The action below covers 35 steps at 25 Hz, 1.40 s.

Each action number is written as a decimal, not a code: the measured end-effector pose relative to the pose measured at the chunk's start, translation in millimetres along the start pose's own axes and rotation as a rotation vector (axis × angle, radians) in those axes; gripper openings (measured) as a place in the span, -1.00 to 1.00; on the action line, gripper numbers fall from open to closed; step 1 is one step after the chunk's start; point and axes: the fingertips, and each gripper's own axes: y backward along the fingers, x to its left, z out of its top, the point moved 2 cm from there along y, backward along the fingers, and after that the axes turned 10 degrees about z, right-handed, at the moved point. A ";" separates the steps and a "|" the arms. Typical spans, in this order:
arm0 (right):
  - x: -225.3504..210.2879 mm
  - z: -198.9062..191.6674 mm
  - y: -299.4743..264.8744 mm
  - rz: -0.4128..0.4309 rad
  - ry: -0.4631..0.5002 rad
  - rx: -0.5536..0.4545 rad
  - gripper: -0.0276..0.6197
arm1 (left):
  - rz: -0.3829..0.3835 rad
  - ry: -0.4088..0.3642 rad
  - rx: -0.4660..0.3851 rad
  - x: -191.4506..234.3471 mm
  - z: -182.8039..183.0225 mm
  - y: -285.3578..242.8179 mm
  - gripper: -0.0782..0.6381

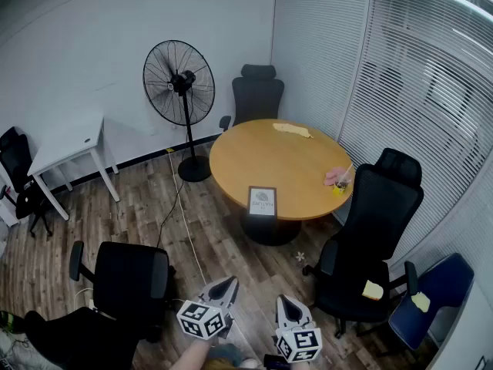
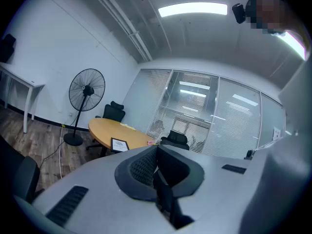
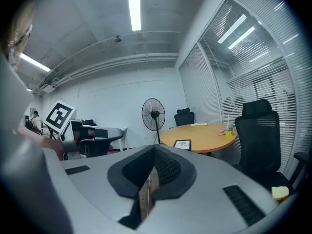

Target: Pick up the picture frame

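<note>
Head view: a round wooden surface point(image 1: 262, 156) stands in an office room, well apart from the 2 hand-held grippers at the bottom of the picture. The picture frame point(image 1: 263, 201), dark-rimmed around a white printed sheet, sits at the near edge of the surface; no gripper touches it. At the right edge stands 1 small yellow cup point(image 1: 340, 186) holding a straw point(image 1: 347, 171); what else is in it cannot be told. A pink item point(image 1: 334, 176) lies touching the cup. A pale yellow cloth point(image 1: 293, 129) lies at the far edge.

The left hand-held gripper point(image 1: 229, 282) and the right hand-held gripper point(image 1: 283, 300) are held side by side above the wooden floor point(image 1: 139, 199), both pointing toward the surface. In the left gripper view the jaws of the left hand-held gripper point(image 2: 156, 164) are pressed together, with nothing between them; the picture frame point(image 2: 119, 145) shows beyond, on the surface. In the right gripper view the jaws of the right hand-held gripper point(image 3: 148, 178) also meet, empty, with the picture frame point(image 3: 182, 145) ahead.

Around the surface: 1 standing fan point(image 1: 179, 83) at the far left and 2 black chairs, 1 beyond the far edge point(image 1: 257, 95) and 1 by the right edge point(image 1: 370, 237).
</note>
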 end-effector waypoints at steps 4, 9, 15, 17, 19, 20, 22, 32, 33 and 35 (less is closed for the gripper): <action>2.2 -1.8 5.2 -0.005 0.004 0.006 -0.88 | 0.010 0.023 0.025 3.3 -5.2 1.3 -0.71; 5.8 -0.8 10.2 -0.006 0.005 0.002 -0.88 | 0.018 -0.004 0.057 -0.2 -10.9 5.9 -0.71; 4.6 1.1 11.9 -0.004 -0.023 -0.022 -0.88 | 0.017 0.042 0.024 3.8 -3.0 9.8 -0.71; 0.4 0.1 12.0 -0.012 -0.020 -0.014 -0.88 | 0.008 0.061 0.017 4.9 -1.9 8.1 -0.70; -3.7 -2.9 9.4 -0.009 -0.023 -0.008 -0.88 | 0.014 0.062 0.031 8.4 -3.8 2.1 -0.62; -5.4 -4.0 7.1 -0.007 -0.024 -0.004 -0.88 | 0.017 0.065 0.041 11.0 -5.2 -2.0 -0.52; -9.4 -6.5 0.1 -0.003 -0.022 0.007 -0.88 | 0.025 0.073 0.057 18.1 -8.4 -12.1 -0.37; -84.2 -14.0 -83.1 -0.013 -0.078 0.065 -0.88 | 0.002 0.148 0.086 63.2 0.5 -119.7 -0.32; -94.3 -11.6 -98.2 -0.012 -0.083 0.069 -0.88 | -0.003 0.160 0.092 70.9 4.1 -136.5 -0.33; -113.3 -4.3 -127.1 -0.016 -0.093 0.075 -0.88 | -0.007 0.162 0.106 85.8 13.6 -168.9 -0.30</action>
